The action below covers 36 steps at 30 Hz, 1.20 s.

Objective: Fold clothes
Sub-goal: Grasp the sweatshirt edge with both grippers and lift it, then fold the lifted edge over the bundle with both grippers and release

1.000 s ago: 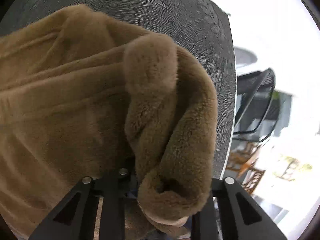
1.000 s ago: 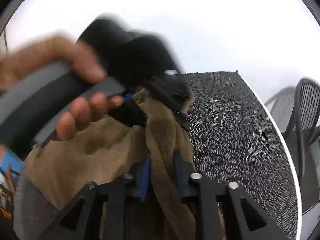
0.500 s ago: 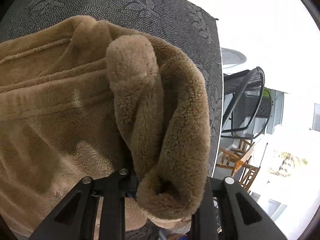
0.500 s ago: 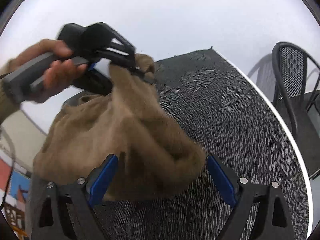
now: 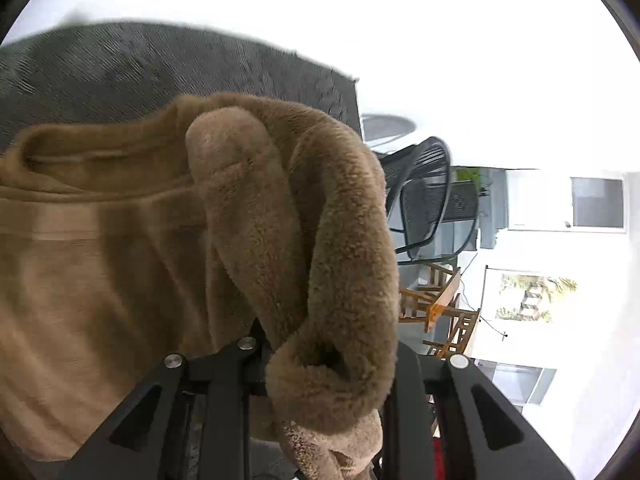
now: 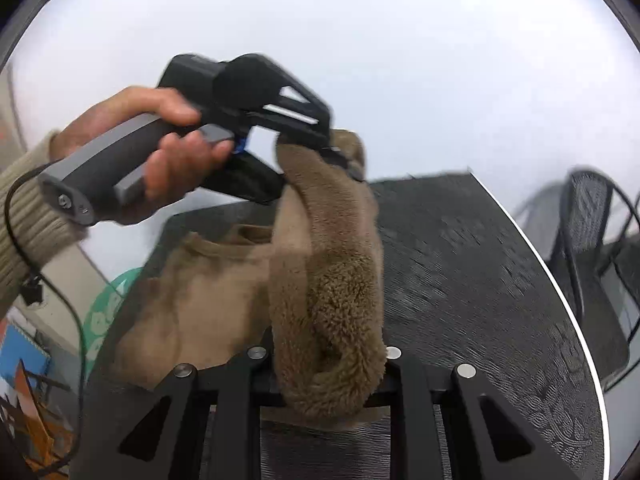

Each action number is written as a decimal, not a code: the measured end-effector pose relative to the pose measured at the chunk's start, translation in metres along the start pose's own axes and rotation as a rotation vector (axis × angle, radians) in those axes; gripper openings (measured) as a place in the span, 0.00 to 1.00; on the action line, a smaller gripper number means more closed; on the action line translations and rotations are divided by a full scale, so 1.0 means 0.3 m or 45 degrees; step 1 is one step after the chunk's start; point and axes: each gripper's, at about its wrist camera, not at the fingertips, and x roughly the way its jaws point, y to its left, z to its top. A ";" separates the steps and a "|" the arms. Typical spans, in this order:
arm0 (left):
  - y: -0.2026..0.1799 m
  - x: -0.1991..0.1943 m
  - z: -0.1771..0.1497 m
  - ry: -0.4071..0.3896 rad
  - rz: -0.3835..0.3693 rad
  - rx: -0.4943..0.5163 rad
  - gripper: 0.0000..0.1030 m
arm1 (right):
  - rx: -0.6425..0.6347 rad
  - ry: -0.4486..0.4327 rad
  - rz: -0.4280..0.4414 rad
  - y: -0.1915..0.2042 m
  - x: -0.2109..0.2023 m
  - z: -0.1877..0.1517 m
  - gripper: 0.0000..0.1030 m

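Half a second ago my right gripper (image 6: 330, 376) stood wide open; now its jaws are clamped on a thick roll of the brown fleece garment (image 6: 328, 300). My left gripper (image 6: 320, 152), held in my left hand (image 6: 160, 148), pinches the same roll ahead and higher. Fleece (image 5: 120, 260) sags between them onto the dark patterned table (image 6: 460, 280). Beyond its edge to the right stands a black mesh chair (image 6: 588, 216).

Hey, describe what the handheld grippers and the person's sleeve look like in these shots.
The left gripper has a black angular body on a grey handle, a small blue part, and a black cable at its base. The right gripper shows black fingers with silver screws. The sleeve is cream ribbed knit.
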 end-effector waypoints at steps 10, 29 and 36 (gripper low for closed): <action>0.382 -0.374 -0.059 -0.116 -0.021 -0.015 0.26 | -0.211 0.068 0.205 0.469 0.182 0.003 0.22; 0.943 -0.534 -0.131 -0.211 -0.084 -0.136 0.35 | -0.489 0.338 0.316 0.922 0.510 -0.234 0.22; 1.045 -0.531 -0.154 -0.242 -0.142 -0.225 0.63 | -0.443 0.364 0.454 0.924 0.538 -0.255 0.61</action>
